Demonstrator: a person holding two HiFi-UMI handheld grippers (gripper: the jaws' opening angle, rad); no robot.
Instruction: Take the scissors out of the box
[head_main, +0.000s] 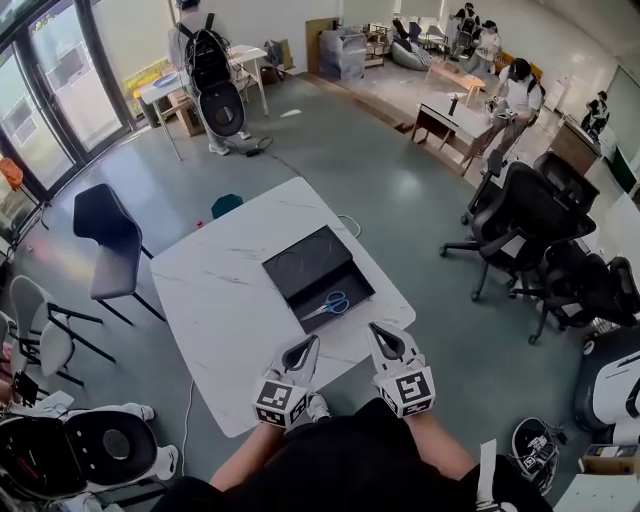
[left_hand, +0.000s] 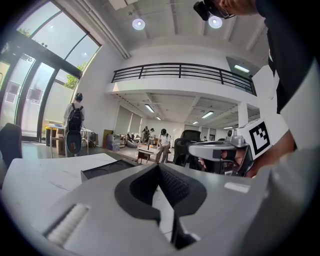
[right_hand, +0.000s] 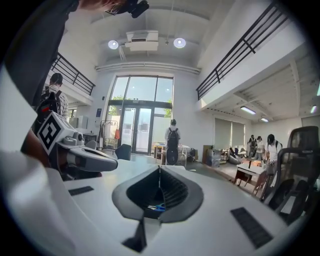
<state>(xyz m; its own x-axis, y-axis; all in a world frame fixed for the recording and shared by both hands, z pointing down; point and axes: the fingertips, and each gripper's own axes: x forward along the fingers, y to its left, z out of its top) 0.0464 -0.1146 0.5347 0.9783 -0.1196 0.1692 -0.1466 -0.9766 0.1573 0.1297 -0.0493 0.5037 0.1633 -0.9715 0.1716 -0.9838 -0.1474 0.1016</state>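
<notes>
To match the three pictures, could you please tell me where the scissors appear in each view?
Head view: the scissors lie in the near end of the open box, at the picture's centre.
Left gripper view: not visible; only the box's side shows, left of centre.
Right gripper view: the blue handles peek through the hollow under the closed jaws, low centre.
Shared landmark: the person with a backpack standing in the background.

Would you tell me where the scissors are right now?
In the head view, the scissors lie in the nearer half of the black box on the white table.
</notes>
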